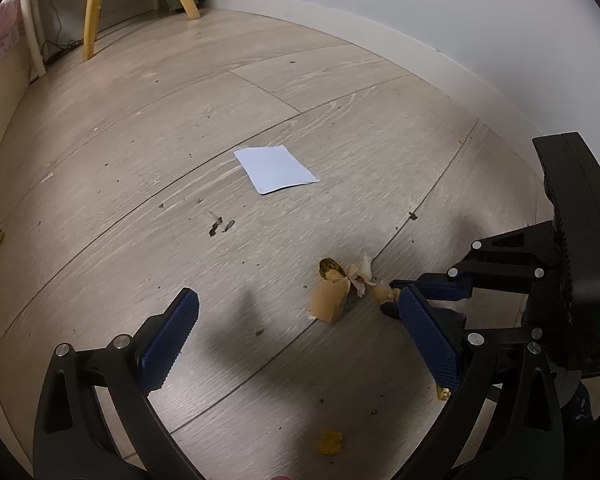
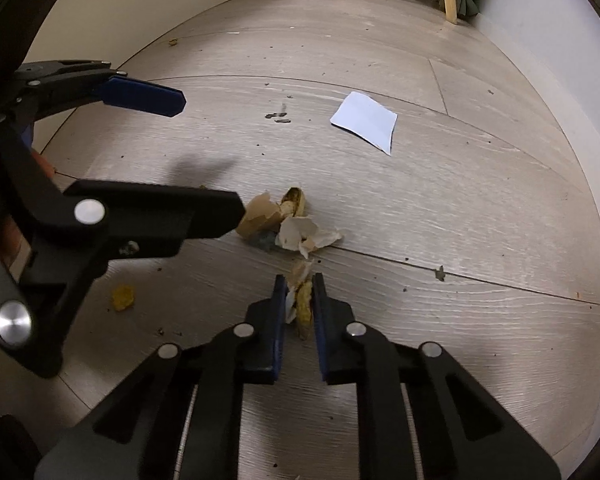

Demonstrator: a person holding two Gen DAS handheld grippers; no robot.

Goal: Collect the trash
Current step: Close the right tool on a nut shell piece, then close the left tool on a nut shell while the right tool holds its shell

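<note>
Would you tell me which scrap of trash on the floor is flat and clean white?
The white paper sheet, lying flat and alone beyond the pile; the scraps in the pile are crumpled and mostly tan or yellowish.

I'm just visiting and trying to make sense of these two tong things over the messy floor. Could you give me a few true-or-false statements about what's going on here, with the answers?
1. The right gripper is clamped on a yellowish scrap. True.
2. The left gripper is also holding trash. False: its jaws stand wide apart with only bare floor between them.
3. A white sheet of paper lies flat on the floor, apart from the pile of torn scraps. True.
4. The paper sheet is crumpled into a ball. False: it lies flat.
5. Wooden chair legs stand at the far end of the floor. True.
</note>
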